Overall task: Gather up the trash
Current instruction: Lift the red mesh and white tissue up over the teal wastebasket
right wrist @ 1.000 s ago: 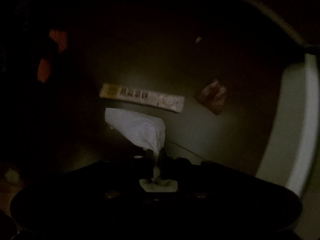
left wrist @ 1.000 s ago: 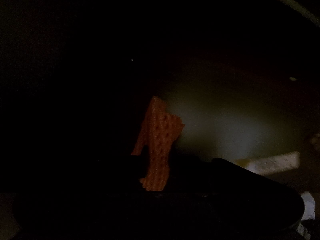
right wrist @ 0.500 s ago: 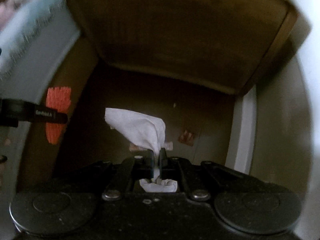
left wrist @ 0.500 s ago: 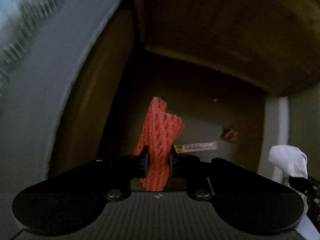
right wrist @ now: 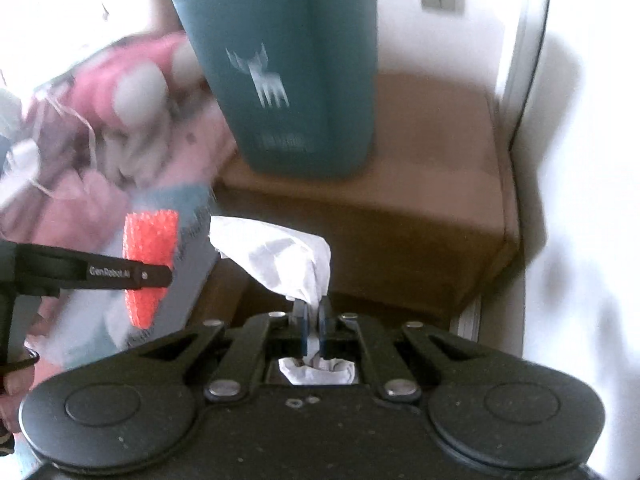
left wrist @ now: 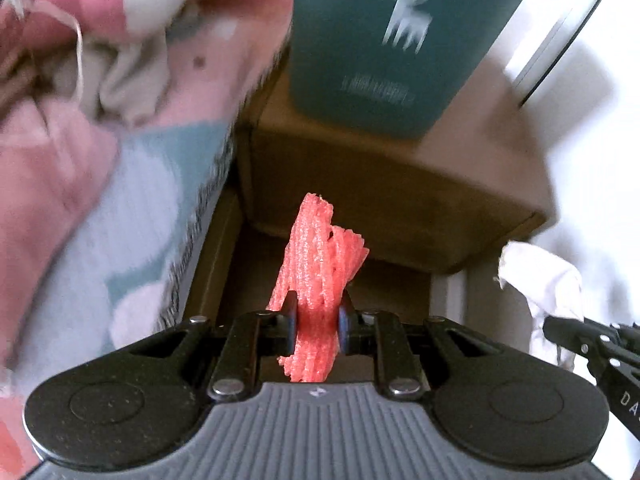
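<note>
My left gripper (left wrist: 318, 320) is shut on a piece of red foam netting (left wrist: 320, 264), which sticks up between the pads. The same red netting (right wrist: 150, 256) and the left gripper (right wrist: 160, 276) show at the left of the right wrist view. My right gripper (right wrist: 314, 320) is shut on a crumpled white tissue (right wrist: 280, 258); that tissue (left wrist: 540, 276) and the right gripper (left wrist: 560, 328) appear at the right edge of the left wrist view. A teal bin (right wrist: 296, 80) with a white deer print stands on a brown bedside cabinet (right wrist: 420, 168) ahead of both grippers.
A bed with a pink, blue and white blanket (left wrist: 100, 160) and bundled fabric lies to the left. The teal bin (left wrist: 380, 40) tops the brown cabinet (left wrist: 380, 200). A white wall (right wrist: 580, 200) and a door frame close the right side. A dark gap runs between bed and cabinet.
Both grippers rose out of the dark gap beside the bed with their trash still held. The floor with a wrapper dropped out of view; the cabinet top, bin and blanket came into sight.
</note>
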`<action>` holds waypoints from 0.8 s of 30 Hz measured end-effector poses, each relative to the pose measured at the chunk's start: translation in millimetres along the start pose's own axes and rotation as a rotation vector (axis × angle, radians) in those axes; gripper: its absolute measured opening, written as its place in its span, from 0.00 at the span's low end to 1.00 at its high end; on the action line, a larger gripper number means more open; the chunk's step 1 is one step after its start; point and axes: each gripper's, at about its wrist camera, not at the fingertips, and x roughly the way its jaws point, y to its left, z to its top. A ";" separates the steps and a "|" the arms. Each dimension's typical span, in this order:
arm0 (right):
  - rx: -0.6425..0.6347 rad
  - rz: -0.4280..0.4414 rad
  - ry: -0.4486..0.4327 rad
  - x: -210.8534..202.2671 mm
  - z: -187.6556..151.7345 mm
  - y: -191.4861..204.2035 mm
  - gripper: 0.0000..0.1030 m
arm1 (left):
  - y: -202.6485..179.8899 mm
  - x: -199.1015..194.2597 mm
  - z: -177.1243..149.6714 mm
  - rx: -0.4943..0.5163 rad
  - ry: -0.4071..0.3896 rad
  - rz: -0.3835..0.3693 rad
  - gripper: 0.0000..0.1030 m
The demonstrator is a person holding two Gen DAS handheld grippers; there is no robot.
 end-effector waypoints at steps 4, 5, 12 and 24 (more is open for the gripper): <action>-0.027 0.001 -0.071 -34.0 33.5 12.5 0.03 | -6.3 -52.5 22.7 0.015 -0.065 -0.029 0.18; -0.033 -0.002 -0.086 -41.3 41.3 15.2 0.03 | -9.6 -63.6 29.1 0.019 -0.078 -0.037 0.18; -0.034 -0.001 -0.186 -73.3 99.2 22.5 0.03 | -13.3 -117.0 73.6 0.053 -0.183 -0.095 0.18; 0.004 -0.015 -0.318 -85.8 202.2 26.8 0.03 | -36.7 -167.4 165.2 0.109 -0.347 -0.117 0.18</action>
